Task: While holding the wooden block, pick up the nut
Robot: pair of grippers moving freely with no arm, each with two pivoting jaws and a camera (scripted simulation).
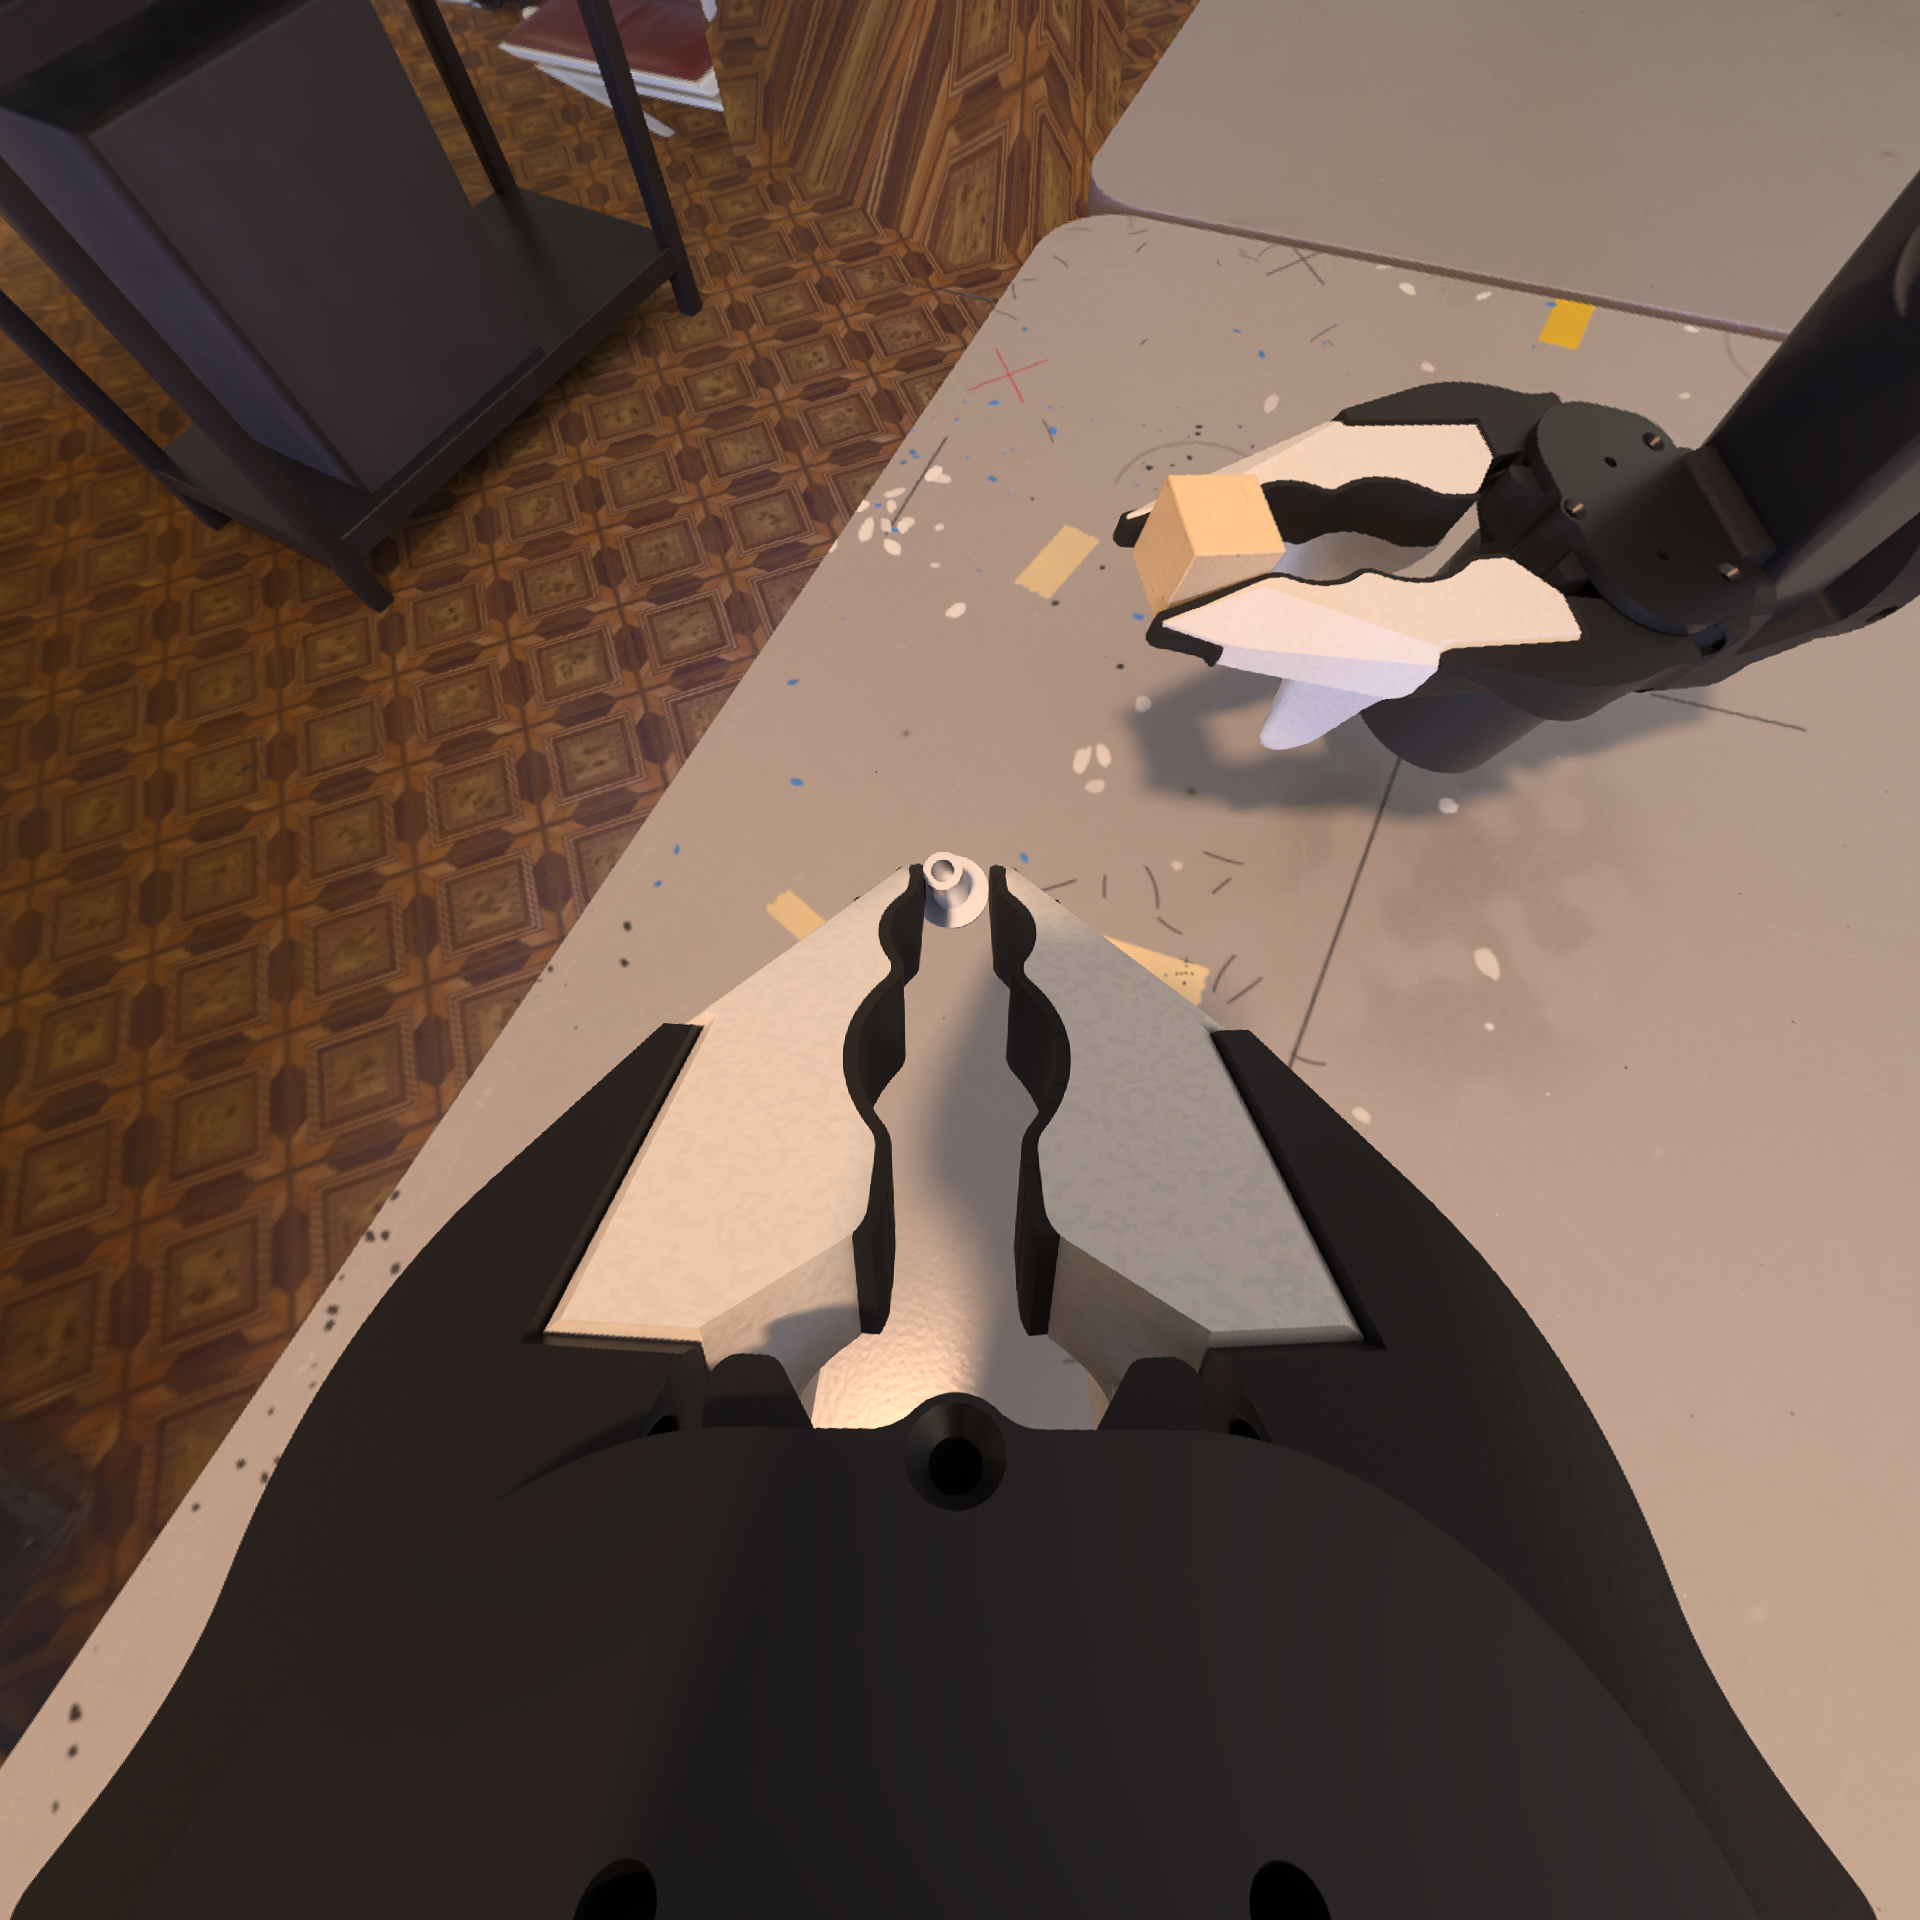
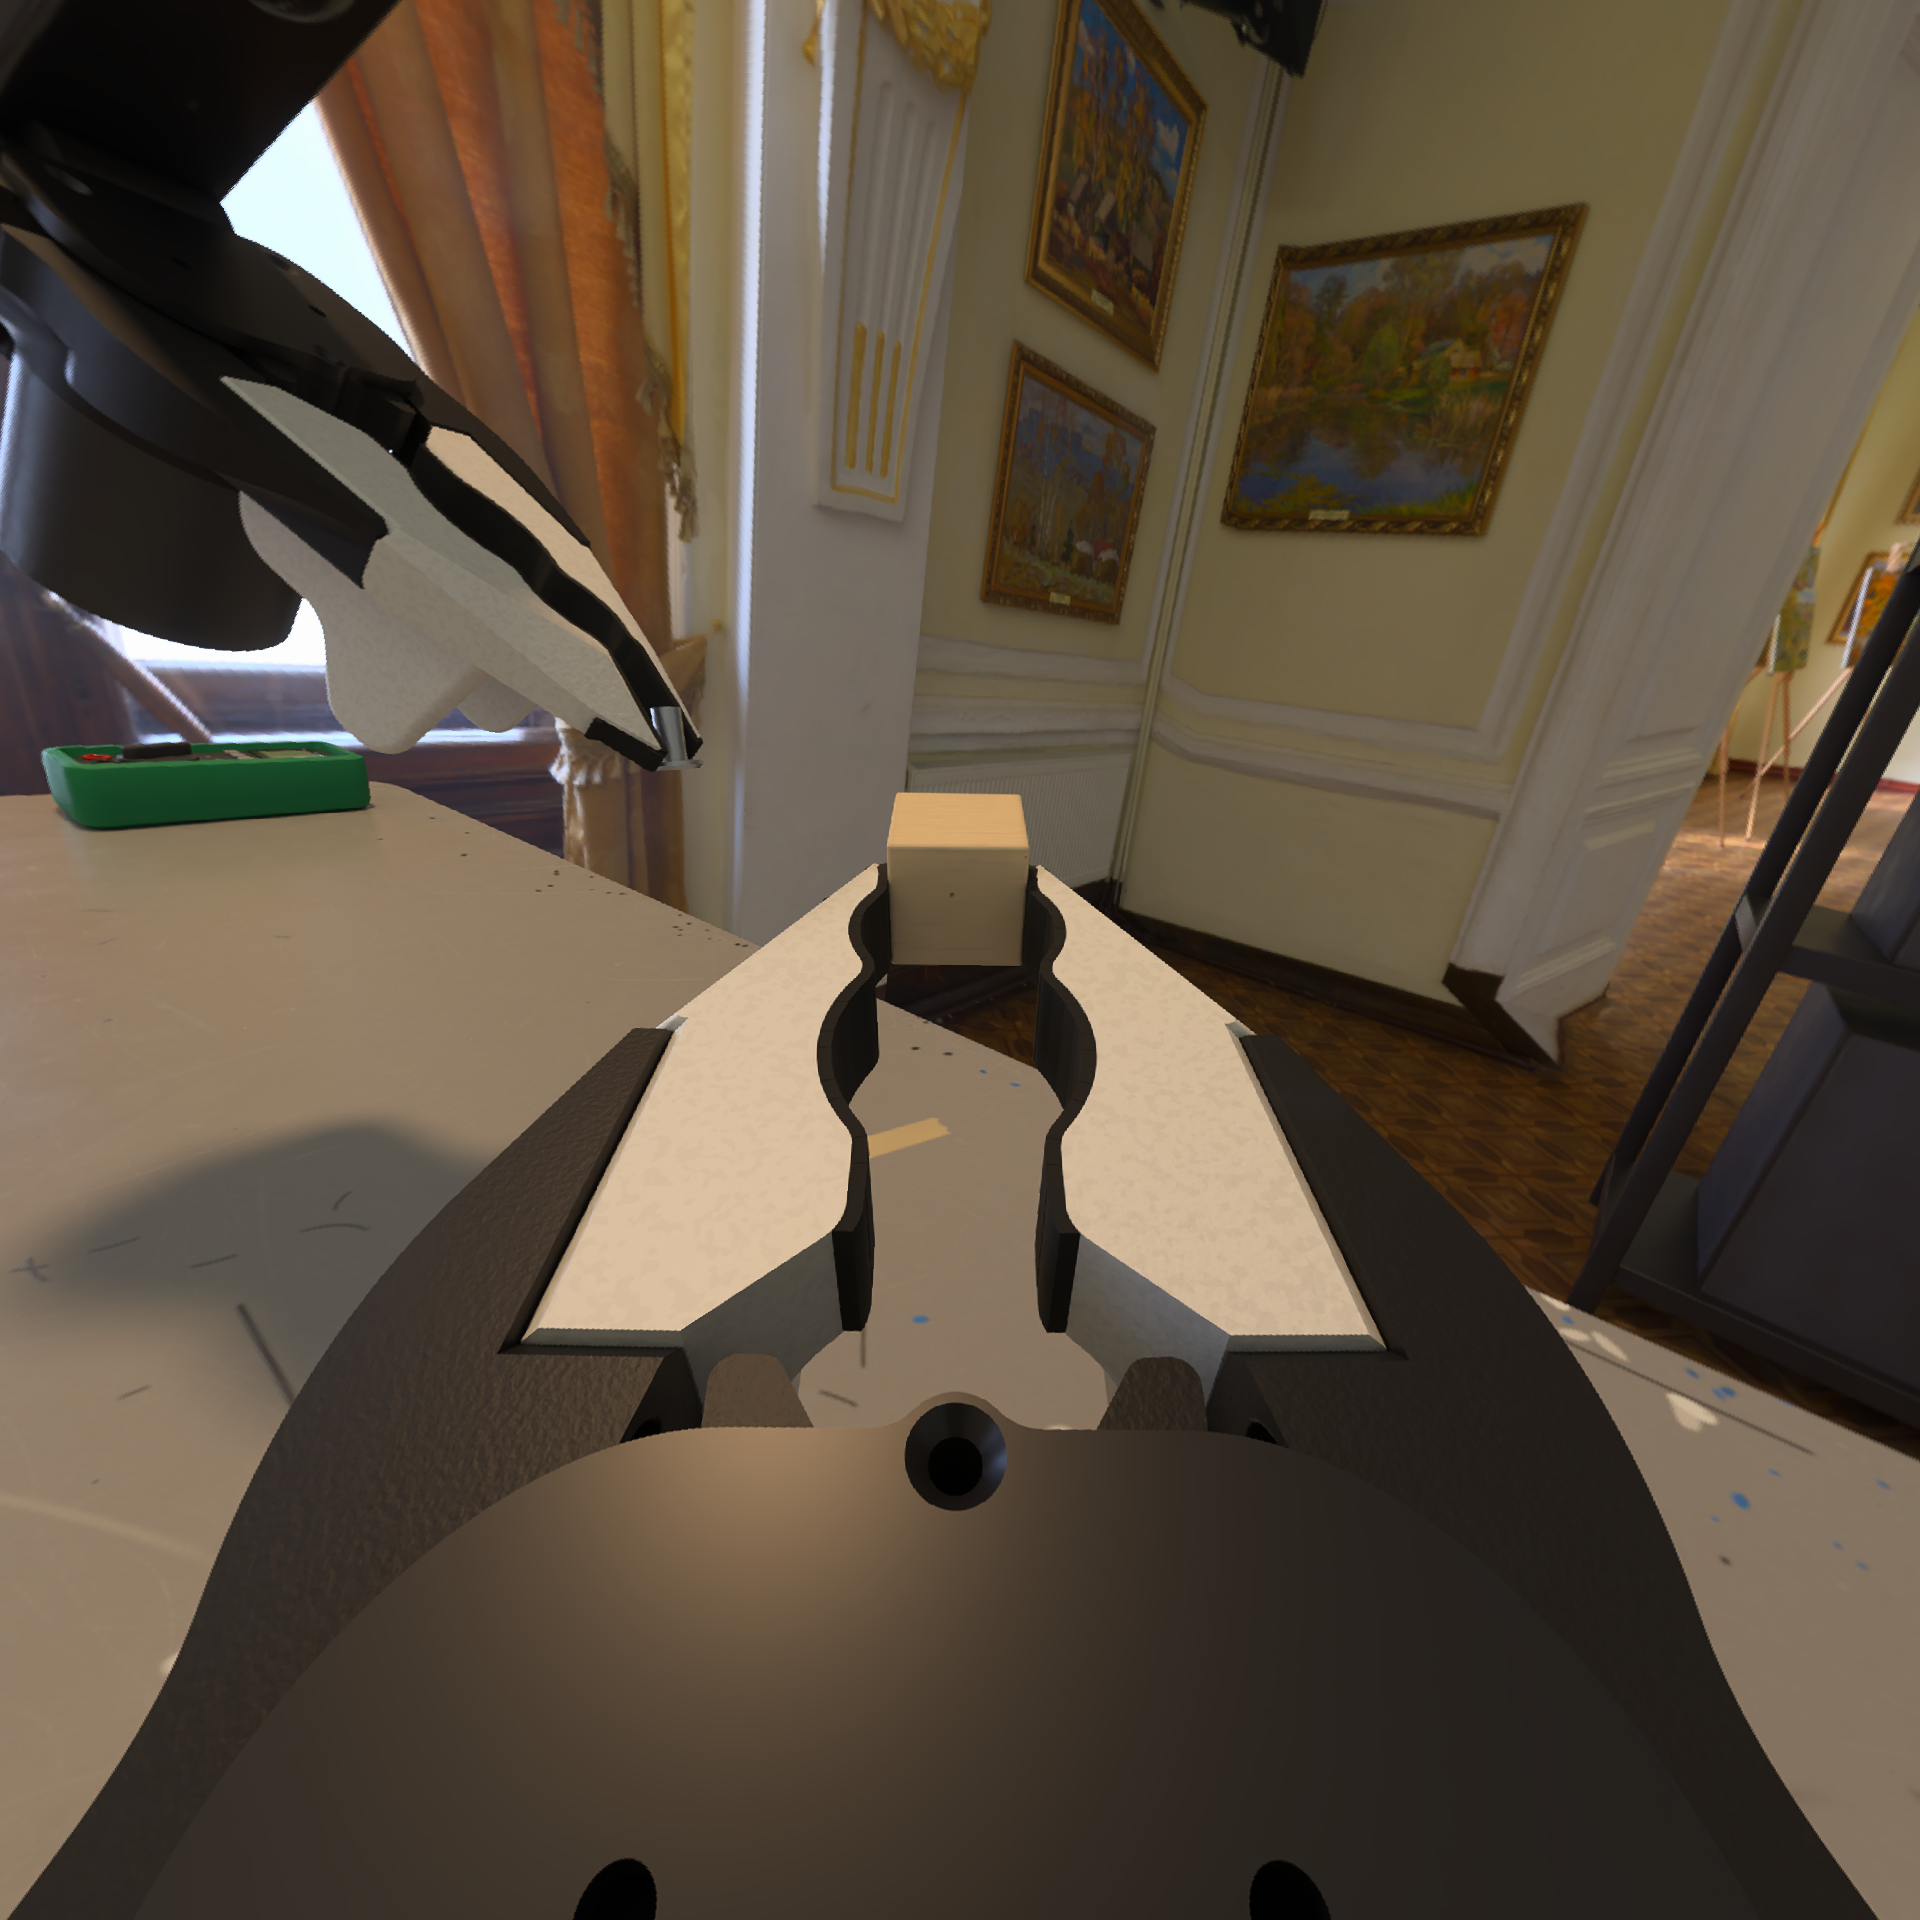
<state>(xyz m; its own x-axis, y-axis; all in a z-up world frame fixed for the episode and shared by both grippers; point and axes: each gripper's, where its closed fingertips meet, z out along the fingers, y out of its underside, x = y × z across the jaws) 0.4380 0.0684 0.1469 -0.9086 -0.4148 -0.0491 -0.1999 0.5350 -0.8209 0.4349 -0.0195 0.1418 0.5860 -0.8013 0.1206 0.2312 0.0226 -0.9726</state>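
My left gripper (image 1: pixel 956 883) is shut on a small silver nut (image 1: pixel 952 896), pinched at the very fingertips. In the right wrist view the left gripper (image 2: pixel 665 743) points down at the upper left and holds the nut (image 2: pixel 673 740) above the grey table (image 2: pixel 260 987). My right gripper (image 2: pixel 956 904) is shut on a pale wooden block (image 2: pixel 956 883), held between its fingertips above the table near its edge. In the left wrist view the right gripper (image 1: pixel 1143 577) shows at the right with the block (image 1: pixel 1205 535), its shadow on the table (image 1: pixel 1558 1039) beneath.
A green tray (image 2: pixel 208 784) holding small items sits on the table's far left. A dark shelf unit (image 1: pixel 312 312) stands on the patterned floor beside the table and also shows in the right wrist view (image 2: pixel 1766 1143). A second grey table (image 1: pixel 1455 104) adjoins. Tape scraps (image 1: pixel 1055 561) mark the tabletop.
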